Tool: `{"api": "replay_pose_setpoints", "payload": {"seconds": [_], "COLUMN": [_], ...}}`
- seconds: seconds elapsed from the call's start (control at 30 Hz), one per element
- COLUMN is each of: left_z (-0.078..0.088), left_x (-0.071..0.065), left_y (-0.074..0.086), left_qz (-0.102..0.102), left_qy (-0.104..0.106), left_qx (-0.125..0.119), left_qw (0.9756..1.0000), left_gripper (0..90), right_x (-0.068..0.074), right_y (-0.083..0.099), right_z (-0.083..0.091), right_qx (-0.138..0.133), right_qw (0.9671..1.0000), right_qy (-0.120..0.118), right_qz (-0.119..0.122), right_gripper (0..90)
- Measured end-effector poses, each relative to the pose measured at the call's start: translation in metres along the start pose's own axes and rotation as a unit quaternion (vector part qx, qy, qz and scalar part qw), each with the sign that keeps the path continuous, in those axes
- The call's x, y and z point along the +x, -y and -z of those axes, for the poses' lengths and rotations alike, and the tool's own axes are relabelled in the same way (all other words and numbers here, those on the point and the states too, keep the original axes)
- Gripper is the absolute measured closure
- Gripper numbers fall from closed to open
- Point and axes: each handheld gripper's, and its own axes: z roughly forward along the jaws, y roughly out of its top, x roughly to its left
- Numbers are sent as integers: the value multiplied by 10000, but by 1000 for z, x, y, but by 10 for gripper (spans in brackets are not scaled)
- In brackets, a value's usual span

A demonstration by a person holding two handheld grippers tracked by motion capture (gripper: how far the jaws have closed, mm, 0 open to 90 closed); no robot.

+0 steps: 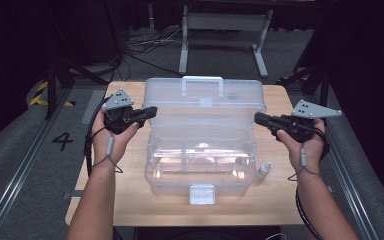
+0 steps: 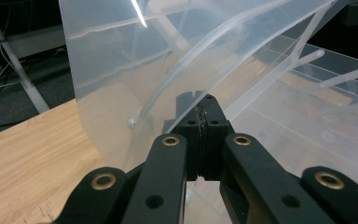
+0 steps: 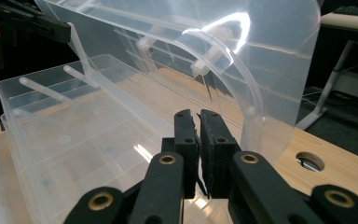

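clear ribbed plastic box point(image 1: 200, 150) w/ lid up, wood-grain table point(image 1: 130, 190), left gripper point(image 1: 147, 114) & right gripper point(image 1: 261, 119) jaws pressed together

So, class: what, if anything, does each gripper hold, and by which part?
Both jaw pairs look shut. Whether the left gripper or right gripper pinches the clear box's raised lid edge cannot be told.

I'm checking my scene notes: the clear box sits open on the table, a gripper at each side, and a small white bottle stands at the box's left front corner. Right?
Not quite: the small white bottle stands at the right front corner of the clear box, as the high view shows. The box is open on the table, with the left gripper and right gripper at its sides.
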Motion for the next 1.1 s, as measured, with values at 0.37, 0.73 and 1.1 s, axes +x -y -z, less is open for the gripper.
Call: {"api": "replay_pose_setpoints", "payload": {"seconds": [0.37,0.73,1.1], "left_z": [0,-1,-1], "left_x": [1,1,0], "left_y": [0,0,0], "left_qz": [13,37,65], "left_qy": [30,62,79], "left_qx": [3,31,24], "left_qw": [10000,10000,9999], "left_gripper": [892,892,887], "right_x": [11,2,-5], "right_y": [-1,-4,-8], "right_z": [28,9,-15], "right_qx": [-152,-257,-176], "right_qw": [9987,9950,9941], "right_qy": [482,960,1070], "right_qz": [68,-14,-44], "right_gripper": [689,541,520]}}
